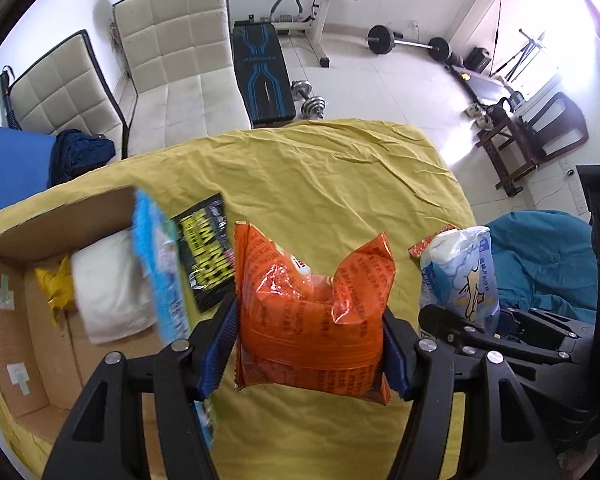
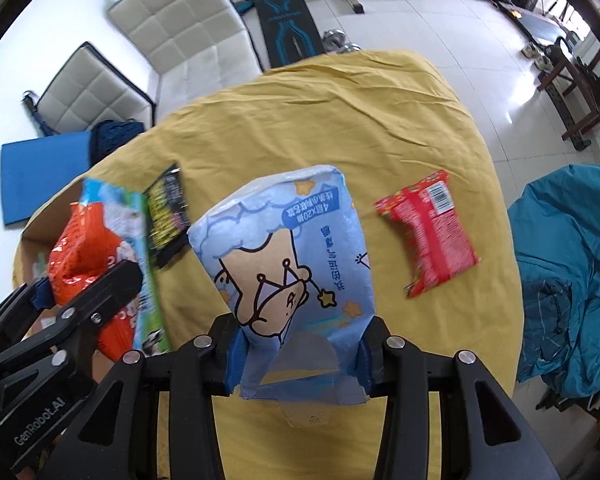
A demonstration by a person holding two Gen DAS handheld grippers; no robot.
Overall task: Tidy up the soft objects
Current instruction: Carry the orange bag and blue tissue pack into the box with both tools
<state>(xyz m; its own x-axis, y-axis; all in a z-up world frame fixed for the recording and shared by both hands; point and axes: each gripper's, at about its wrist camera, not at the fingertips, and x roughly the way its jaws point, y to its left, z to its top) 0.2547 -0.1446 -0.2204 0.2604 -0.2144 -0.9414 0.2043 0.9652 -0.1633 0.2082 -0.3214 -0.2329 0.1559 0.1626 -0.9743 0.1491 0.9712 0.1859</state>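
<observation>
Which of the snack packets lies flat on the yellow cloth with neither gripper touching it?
The red packet, lying alone on the yellow cloth. The orange packet sits clamped in the left gripper, the pale blue pack in the right gripper.

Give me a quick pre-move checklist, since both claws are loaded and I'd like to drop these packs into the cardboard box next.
1. Left claw grip on the orange snack bag: ok, pinched from both sides.
2. Right claw grip on the pale blue tissue pack: ok, held at its lower end.
3. Cardboard box open: ok, the white cloth and a yellow item are already inside.
4. Room left in the box: cannot tell, a blurred light blue packet hides part of it.
5. Items still on the yellow sheet: not ok, the red packet and the black packet remain.
</observation>
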